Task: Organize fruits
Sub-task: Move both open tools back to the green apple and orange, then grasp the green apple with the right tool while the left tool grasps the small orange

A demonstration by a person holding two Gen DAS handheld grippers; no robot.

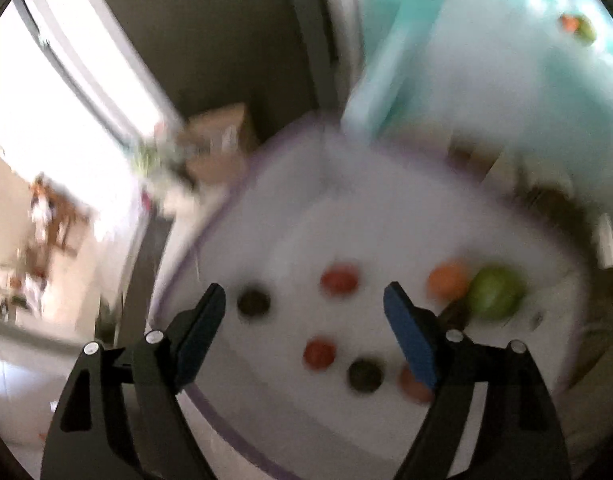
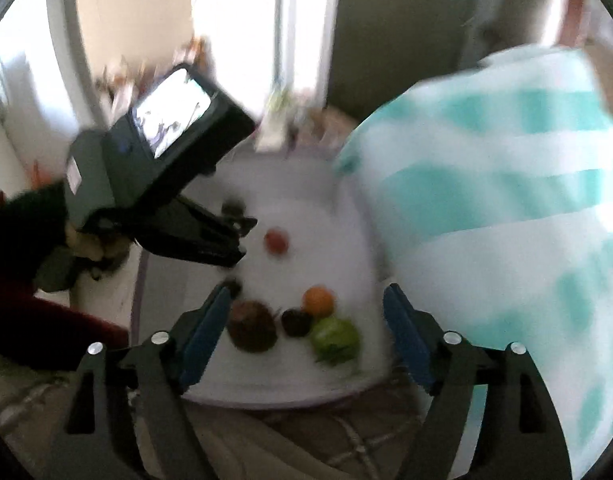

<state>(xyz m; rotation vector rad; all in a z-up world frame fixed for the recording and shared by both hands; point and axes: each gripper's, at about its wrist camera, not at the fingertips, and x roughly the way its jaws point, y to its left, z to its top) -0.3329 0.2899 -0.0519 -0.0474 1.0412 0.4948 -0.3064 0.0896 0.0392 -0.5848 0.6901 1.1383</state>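
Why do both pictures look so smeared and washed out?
Left wrist view: motion blur smears the fruits, like the green one, and the window is blown out white. Right wrist view: same blur on the striped cloth; only the right gripper looks sharp. Both bend edges, fisheye.

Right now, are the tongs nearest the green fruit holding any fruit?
No: in the right wrist view the right tongs stand open and empty, with the green fruit lying on the white table between them.

both wrist views look down, from above, at one white table (image 1: 386, 208).
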